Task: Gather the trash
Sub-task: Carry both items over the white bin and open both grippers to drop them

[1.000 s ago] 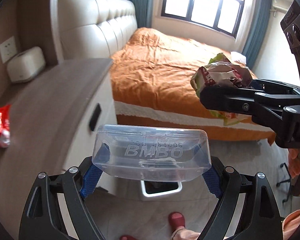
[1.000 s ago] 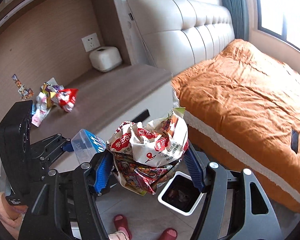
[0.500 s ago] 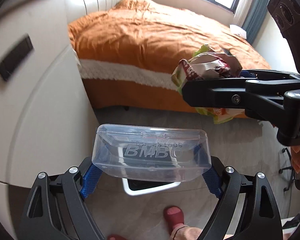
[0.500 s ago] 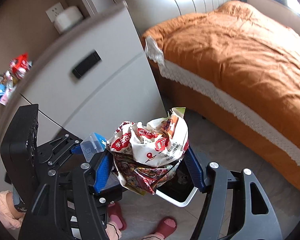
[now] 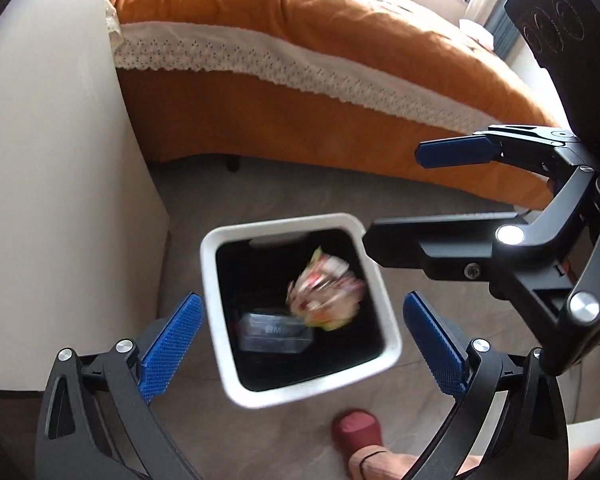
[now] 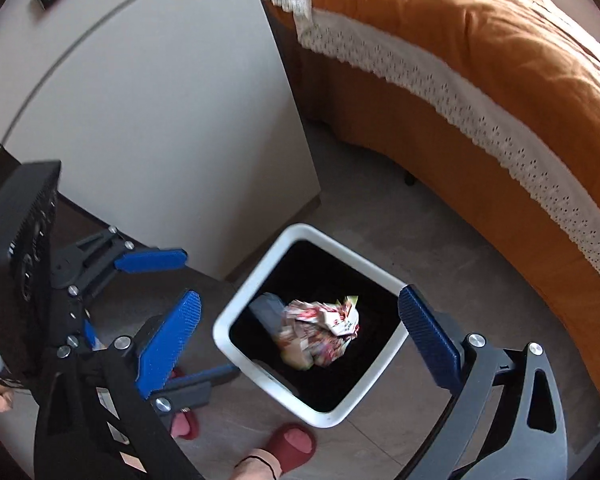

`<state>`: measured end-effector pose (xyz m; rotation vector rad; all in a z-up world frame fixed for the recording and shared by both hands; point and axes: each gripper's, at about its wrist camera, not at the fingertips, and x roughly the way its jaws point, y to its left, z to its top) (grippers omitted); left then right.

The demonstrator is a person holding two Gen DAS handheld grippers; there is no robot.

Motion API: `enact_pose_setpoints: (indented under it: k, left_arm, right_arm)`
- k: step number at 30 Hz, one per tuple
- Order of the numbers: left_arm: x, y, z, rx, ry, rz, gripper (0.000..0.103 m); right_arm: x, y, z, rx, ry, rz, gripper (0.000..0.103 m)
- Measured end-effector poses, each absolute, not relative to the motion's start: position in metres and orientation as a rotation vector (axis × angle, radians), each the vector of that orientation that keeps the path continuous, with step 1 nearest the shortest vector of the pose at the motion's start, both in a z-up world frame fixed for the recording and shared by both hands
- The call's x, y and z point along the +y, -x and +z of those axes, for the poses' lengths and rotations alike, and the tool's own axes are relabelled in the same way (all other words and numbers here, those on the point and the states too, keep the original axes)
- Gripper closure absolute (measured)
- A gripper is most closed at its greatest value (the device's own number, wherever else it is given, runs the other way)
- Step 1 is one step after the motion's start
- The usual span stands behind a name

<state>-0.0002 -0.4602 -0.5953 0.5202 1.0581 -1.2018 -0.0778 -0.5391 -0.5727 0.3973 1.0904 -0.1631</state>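
Observation:
A white square trash bin [image 5: 212, 276] with a black inside stands on the floor below both grippers; it also shows in the right wrist view [image 6: 236, 308]. Inside it lie a clear plastic box [image 5: 274, 332] and a crumpled bundle of snack wrappers [image 5: 326, 292], blurred in the left wrist view and clearer in the right wrist view [image 6: 320, 330]. My left gripper [image 5: 304, 344] is open and empty above the bin. My right gripper [image 6: 300, 332] is open and empty above it too; it shows at the right of the left wrist view [image 5: 396, 196].
A white cabinet [image 6: 160, 100] stands left of the bin. The bed with an orange cover and lace trim [image 6: 480, 80] runs along the right. The person's red slippers [image 6: 292, 446] are on the grey floor just in front of the bin.
Both grippers tilted down over the bin and opened. The clear box left my left gripper and the wrapper bundle left my right gripper; both now lie in the bin.

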Motion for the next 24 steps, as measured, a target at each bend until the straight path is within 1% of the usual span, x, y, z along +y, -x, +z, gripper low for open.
enact_pose_setpoints:
  k: [2, 5, 9, 15, 18, 24]
  left_arm:
    - [-0.458, 0.000, -0.596, 1.064, -0.520, -1.202, 0.005]
    - [-0.454, -0.002, -0.594, 1.076, -0.518, -1.197, 0.005]
    - [-0.444, -0.004, -0.571, 1.064, -0.505, -1.188, 0.005]
    - [-0.430, -0.013, -0.500, 1.015, -0.446, -1.157, 0.005]
    - [-0.424, -0.016, -0.461, 0.975, -0.423, -1.132, 0.005]
    - [-0.396, -0.024, -0.366, 0.891, -0.349, -1.079, 0.005]
  right_arm:
    - [-0.535, 0.080, -0.581, 1.105, -0.397, -0.160, 0.004]
    - [-0.529, 0.080, -0.579, 1.114, -0.397, -0.151, 0.004]
    - [-0.525, 0.077, -0.557, 1.099, -0.405, -0.145, 0.004]
    - [-0.516, 0.069, -0.490, 1.039, -0.389, -0.154, 0.004]
    - [-0.507, 0.067, -0.442, 0.991, -0.378, -0.156, 0.004]
    - [-0.488, 0.061, -0.348, 0.879, -0.352, -0.152, 0.004]
